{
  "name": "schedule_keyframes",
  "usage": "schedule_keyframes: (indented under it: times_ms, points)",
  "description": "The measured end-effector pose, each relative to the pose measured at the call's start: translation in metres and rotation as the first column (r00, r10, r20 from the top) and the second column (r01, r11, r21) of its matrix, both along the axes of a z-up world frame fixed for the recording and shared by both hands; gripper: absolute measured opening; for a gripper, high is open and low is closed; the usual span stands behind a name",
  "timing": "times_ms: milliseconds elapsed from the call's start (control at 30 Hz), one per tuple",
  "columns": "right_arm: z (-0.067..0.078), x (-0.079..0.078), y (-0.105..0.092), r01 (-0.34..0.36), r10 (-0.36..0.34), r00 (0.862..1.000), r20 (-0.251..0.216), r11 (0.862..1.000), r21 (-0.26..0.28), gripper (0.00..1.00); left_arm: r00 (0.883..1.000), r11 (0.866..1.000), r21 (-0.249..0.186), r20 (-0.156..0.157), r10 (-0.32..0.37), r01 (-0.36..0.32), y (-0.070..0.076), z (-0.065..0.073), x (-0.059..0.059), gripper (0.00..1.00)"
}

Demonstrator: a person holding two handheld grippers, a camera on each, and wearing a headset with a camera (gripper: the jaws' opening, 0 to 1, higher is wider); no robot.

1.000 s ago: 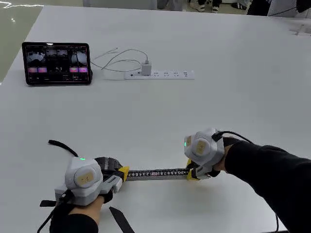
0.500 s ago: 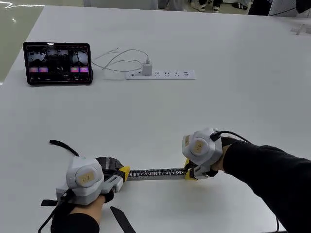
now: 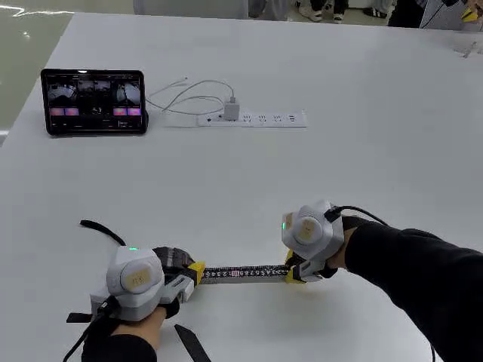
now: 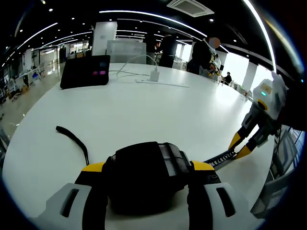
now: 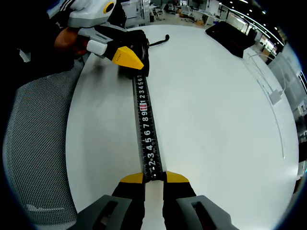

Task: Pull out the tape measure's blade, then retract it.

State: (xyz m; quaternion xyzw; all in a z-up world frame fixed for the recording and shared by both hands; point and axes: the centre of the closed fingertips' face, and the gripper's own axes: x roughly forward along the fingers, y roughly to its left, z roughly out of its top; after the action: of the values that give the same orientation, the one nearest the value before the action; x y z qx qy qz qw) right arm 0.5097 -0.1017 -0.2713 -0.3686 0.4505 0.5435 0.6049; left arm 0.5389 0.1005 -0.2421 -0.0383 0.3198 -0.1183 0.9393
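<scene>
Black sleeve [image 3: 411, 264]; white, yellow-tipped right tongs [image 3: 291, 274]

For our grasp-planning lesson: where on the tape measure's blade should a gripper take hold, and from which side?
Probably the free end of the blade, coming along its length from the side opposite the case. It is a thin flat strip running along the table; the right gripper holds it there.

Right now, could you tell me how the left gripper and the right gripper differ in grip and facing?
The left gripper clamps the black tape measure case with jaws set wide; the right gripper pinches the blade end with jaws almost together. The left gripper faces across the table towards the tablet; the right gripper faces along the blade at the case. Both have yellow fingertips and are shut.
</scene>
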Motion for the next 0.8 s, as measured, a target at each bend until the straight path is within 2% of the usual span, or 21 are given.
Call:
schedule_keyframes:
  times_ms: [800]
  points:
    - [0.0, 0.001, 0.011, -0.006, 0.006, 1.0, 0.002, 1.0, 0.002, 0.09, 1.0, 1.0, -0.001, -0.008, -0.002, 0.002, 0.0, 0.0, 0.0, 0.63]
